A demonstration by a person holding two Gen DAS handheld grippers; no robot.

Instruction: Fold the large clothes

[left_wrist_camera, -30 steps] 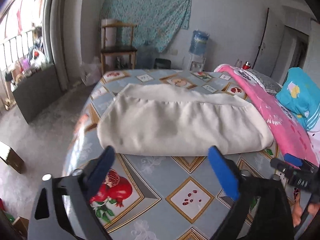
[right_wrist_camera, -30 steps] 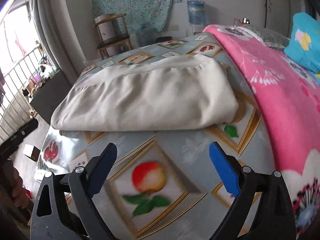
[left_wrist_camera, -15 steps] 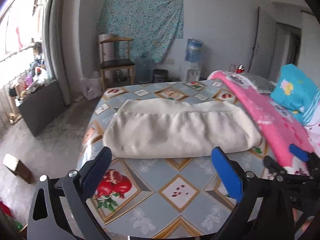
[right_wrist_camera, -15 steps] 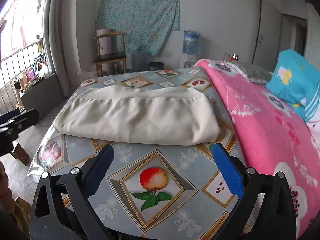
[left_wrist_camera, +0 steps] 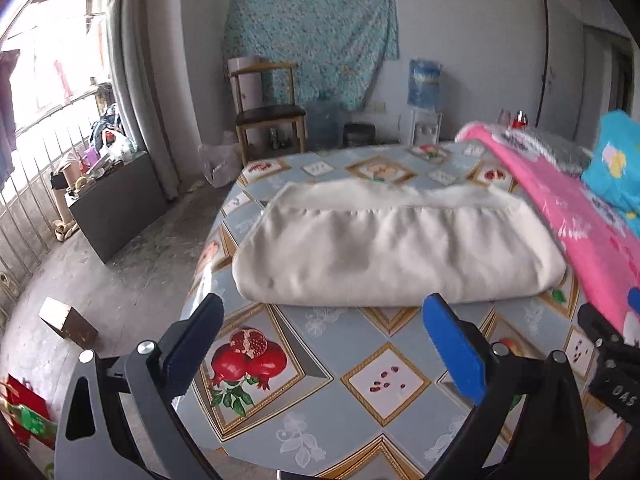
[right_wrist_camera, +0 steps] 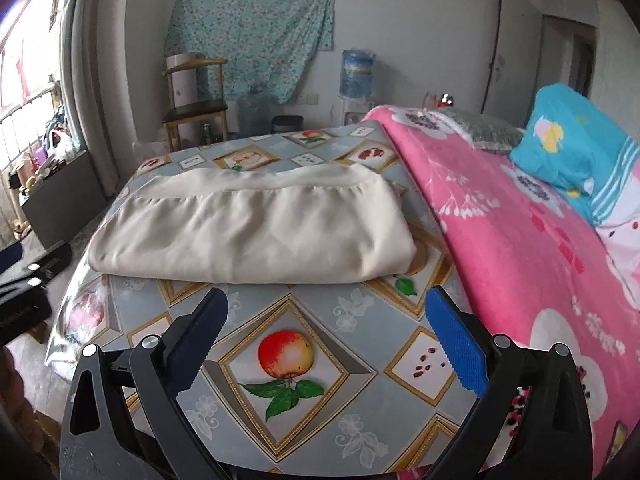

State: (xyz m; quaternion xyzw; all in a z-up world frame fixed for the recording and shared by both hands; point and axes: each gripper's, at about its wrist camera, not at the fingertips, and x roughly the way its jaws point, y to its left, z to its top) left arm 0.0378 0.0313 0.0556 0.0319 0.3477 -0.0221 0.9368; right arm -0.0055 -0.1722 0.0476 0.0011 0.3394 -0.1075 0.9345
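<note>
We see the cloth (left_wrist_camera: pixel 396 256), a cream garment folded into a wide, thick bundle, lying flat on the bench (left_wrist_camera: pixel 320 364), whose cover is a blue-grey sheet printed with fruit in gold diamonds; the gathered hem of the cloth runs along its far side; beside the cloth's right end the pink blanket (right_wrist_camera: pixel 520 248) lies over the bench, and beyond that a blue pillow (right_wrist_camera: pixel 572 148); our left gripper (left_wrist_camera: pixel 320 348) hangs above the cover on the near side of the cloth, apart from it, jaws spread wide and holding nothing; our right gripper (right_wrist_camera: pixel 326 340) hangs likewise, nearer than the cloth's right half and over a printed apple, jaws wide apart and empty; neither touches the cloth; behind the cloth, past the far edge of the bench, stand a chair (left_wrist_camera: pixel 268 112) and a water cooler (left_wrist_camera: pixel 424 100) against the wall, under a hung teal sheet (left_wrist_camera: pixel 312 36); left of the cloth a window (left_wrist_camera: pixel 44 92) with bars lets in light.
</note>
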